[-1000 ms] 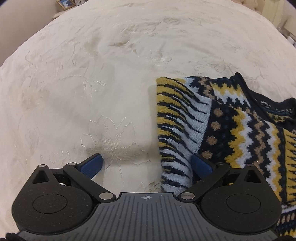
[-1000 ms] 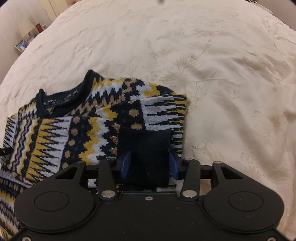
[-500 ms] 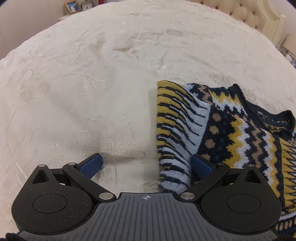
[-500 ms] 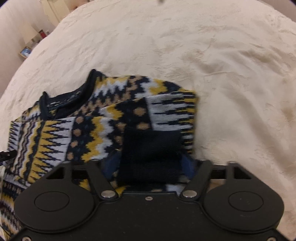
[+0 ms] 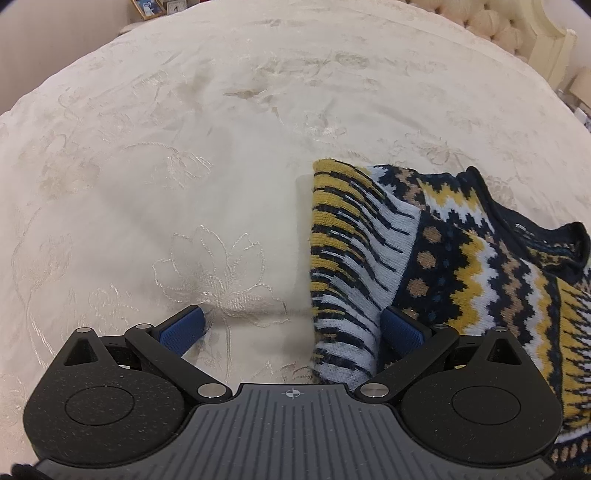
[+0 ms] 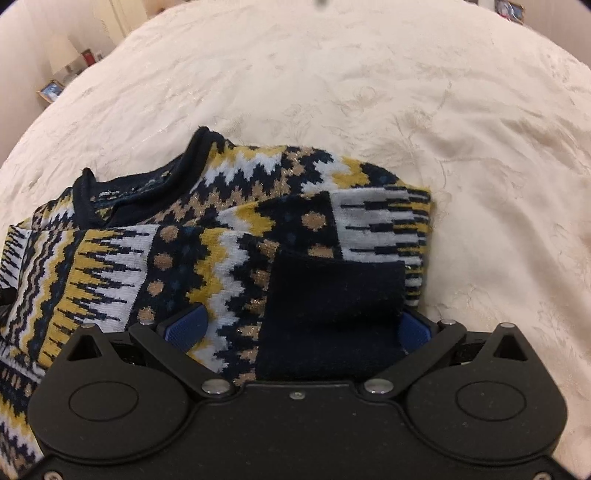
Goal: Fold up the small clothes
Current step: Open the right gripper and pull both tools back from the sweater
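Note:
A small knitted sweater [image 5: 461, 258] in navy, yellow, white and tan lies on a cream bedspread [image 5: 184, 147], with its sleeves folded in over the body. It also shows in the right wrist view [image 6: 221, 240], collar at the upper left. My left gripper [image 5: 291, 328] is open, its jaws wide apart astride the sweater's left folded edge. My right gripper [image 6: 299, 328] is open, jaws wide apart with the navy sleeve cuff [image 6: 332, 306] lying loose between them on the sweater.
A tufted cream headboard [image 5: 517, 33] stands at the far right of the left wrist view. A bedside surface with picture frames [image 6: 51, 90] and a lamp sits off the bed's far left edge in the right wrist view.
My right gripper was shut on the navy cuff and has opened, leaving the cuff lying on the sweater. My left gripper stayed open and has backed off slightly.

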`<state>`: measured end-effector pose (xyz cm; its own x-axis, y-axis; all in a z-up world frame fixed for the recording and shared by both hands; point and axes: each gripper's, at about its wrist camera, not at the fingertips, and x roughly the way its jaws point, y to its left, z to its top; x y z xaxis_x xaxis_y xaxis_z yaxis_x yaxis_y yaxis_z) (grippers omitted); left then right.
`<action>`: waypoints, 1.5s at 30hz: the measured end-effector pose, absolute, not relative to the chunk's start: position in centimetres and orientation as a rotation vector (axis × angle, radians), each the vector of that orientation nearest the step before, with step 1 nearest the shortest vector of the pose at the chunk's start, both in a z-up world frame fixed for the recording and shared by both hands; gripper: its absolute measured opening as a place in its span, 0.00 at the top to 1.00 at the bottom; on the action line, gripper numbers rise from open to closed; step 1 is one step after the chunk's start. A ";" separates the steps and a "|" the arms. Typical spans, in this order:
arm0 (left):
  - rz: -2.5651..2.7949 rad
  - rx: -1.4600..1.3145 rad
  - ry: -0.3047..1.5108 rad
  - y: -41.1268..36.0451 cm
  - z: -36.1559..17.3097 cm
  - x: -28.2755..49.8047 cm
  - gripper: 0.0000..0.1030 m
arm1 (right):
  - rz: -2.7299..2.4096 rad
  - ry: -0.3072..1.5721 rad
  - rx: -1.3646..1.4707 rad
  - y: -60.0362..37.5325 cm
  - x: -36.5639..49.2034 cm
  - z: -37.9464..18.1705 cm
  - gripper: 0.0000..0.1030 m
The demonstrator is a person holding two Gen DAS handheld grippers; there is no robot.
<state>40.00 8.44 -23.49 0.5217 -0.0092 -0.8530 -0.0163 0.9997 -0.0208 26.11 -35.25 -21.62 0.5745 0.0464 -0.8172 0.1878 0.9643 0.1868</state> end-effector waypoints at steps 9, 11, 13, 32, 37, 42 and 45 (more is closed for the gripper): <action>-0.008 0.003 1.024 8.1 -20.6 37.7 0.14 | -0.108 0.930 0.293 -36.2 23.6 -18.8 0.08; -0.009 0.008 1.006 8.3 -19.5 36.3 0.14 | -0.112 0.913 0.300 -36.2 22.5 -17.9 0.08; -0.011 -0.003 0.995 8.6 -18.8 35.1 0.14 | -0.099 0.904 0.298 -36.1 21.1 -16.9 0.08; -0.105 0.046 1.122 10.2 -16.3 18.3 0.14 | 0.098 1.024 0.311 -31.8 5.5 -14.9 0.14; -0.138 0.061 1.176 10.1 -17.2 14.6 0.17 | 0.149 1.094 0.326 -30.8 2.3 -15.9 0.18; -0.163 0.068 1.215 10.0 -18.1 12.1 0.17 | 0.182 1.146 0.331 -29.9 -0.1 -16.6 0.20; -0.182 0.077 1.235 9.7 -18.7 11.1 0.20 | 0.196 1.167 0.358 -29.4 -1.2 -17.0 0.21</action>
<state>11.07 9.73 -18.71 0.3169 -0.0960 -0.9436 0.1797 0.9829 -0.0397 -1.18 -29.37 -17.05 0.3849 0.3333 -0.8607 0.0338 0.9268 0.3741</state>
